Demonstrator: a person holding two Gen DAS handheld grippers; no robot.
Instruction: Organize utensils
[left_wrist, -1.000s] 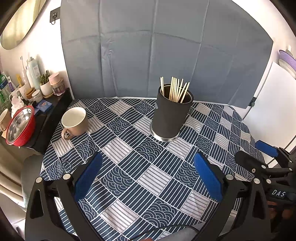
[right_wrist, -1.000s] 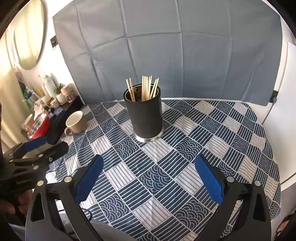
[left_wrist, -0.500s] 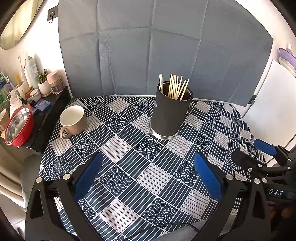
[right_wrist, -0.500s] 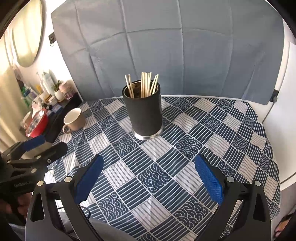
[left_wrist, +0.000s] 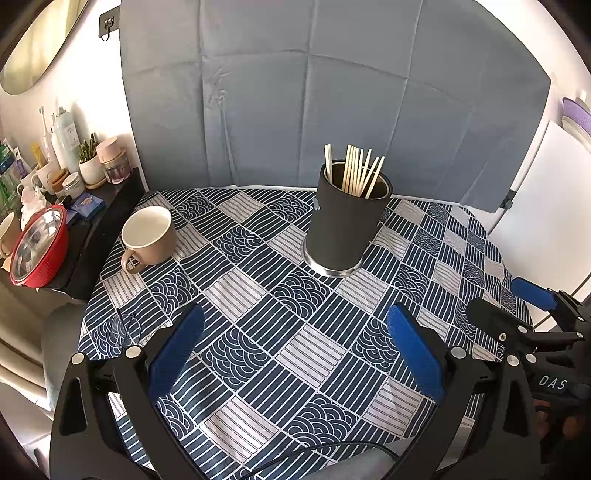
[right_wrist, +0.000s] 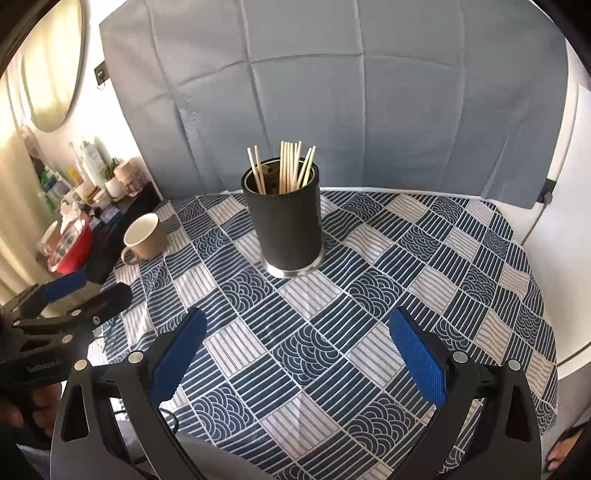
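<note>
Matte black cylindrical holder (left_wrist: 345, 225) stands upright mid-table on the blue patterned tablecloth (left_wrist: 258, 332), wooden chopsticks (left_wrist: 356, 171) inside. Beige ceramic mug (left_wrist: 149, 236) well left of holder. Left gripper (left_wrist: 295, 350) and right gripper (right_wrist: 297, 350): both spread wide, empty, hovering near of holder.

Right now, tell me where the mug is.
The mug stands upright near the table's left edge in both views, left of the black holder with its chopsticks and beside the dark side shelf.
</note>
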